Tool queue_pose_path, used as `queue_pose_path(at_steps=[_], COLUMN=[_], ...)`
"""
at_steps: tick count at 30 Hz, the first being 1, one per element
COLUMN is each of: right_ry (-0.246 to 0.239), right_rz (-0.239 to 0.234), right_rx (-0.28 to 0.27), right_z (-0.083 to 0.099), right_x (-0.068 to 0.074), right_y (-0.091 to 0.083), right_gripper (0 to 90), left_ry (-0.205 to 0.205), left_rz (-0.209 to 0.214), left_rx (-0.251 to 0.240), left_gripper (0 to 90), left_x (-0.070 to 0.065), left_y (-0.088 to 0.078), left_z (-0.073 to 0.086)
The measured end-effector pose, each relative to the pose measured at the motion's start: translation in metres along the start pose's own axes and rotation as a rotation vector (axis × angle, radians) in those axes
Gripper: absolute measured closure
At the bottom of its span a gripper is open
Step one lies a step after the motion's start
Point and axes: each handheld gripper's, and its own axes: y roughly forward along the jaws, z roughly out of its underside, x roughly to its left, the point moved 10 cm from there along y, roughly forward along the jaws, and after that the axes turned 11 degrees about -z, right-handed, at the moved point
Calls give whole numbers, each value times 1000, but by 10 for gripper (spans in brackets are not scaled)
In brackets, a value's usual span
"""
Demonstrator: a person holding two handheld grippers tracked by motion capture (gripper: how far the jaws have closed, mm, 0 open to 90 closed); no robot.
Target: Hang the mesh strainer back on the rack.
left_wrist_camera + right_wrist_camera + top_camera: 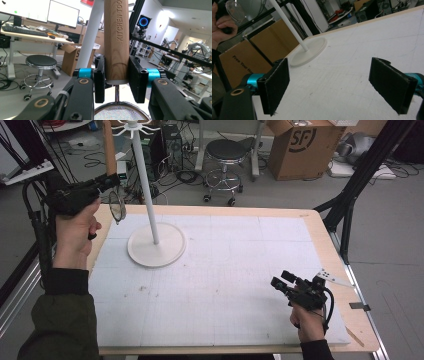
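Two grippers are working at this counter, which is lying under a white gridded mat. Up at the far left corner, the left gripper is being held in the air by the person's left hand, and its jaws are pinching the light wooden handle of a small round wire-mesh strainer. In the left gripper view both black pads are pressing flat against the sides of the handle, just above its rounded lower end, with the stamped letters "KITCHEN TOO" running up the wood. Below the handle, a thin metal stem is leading down to the mesh bowl of the strainer, which is hanging beneath the jaws. From the high view the handle is pointing upward and the mesh bowl is hanging over the counter's far left edge, just beside the white pole stand with a round flat base. That stand is sitting on the mat, its hooked top rising near the handle.

Near the front right corner, the right gripper is resting low over the mat in the person's right hand. Its jaws are standing spread wide with nothing between them, facing across the mat toward the stand's base.
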Motion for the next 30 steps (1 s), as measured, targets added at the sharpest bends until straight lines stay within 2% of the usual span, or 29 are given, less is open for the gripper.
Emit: queue_pose_path(at_steps=[4, 7, 13, 20, 30], right_ry=[1, -1, 4, 6, 1], right_rz=[0, 4, 4, 6, 16], right_rx=[0, -2, -5, -9, -12], right_z=[0, 0, -1, -1, -1], right_x=[1, 0, 0, -1, -3], right_y=[-1, -2, -3, -5, -6], right_gripper=[163, 163, 163, 163, 164], left_ry=[-12, -32, -24, -28, -24], left_rz=[-3, 13, 17, 15, 9], left_rx=[1, -1, 30, 46, 46], left_gripper=[695, 694, 694, 694, 693], left_x=[2, 2, 2, 3, 2], left_y=[0, 1, 10, 18, 22], left_z=[0, 0, 7, 13, 20])
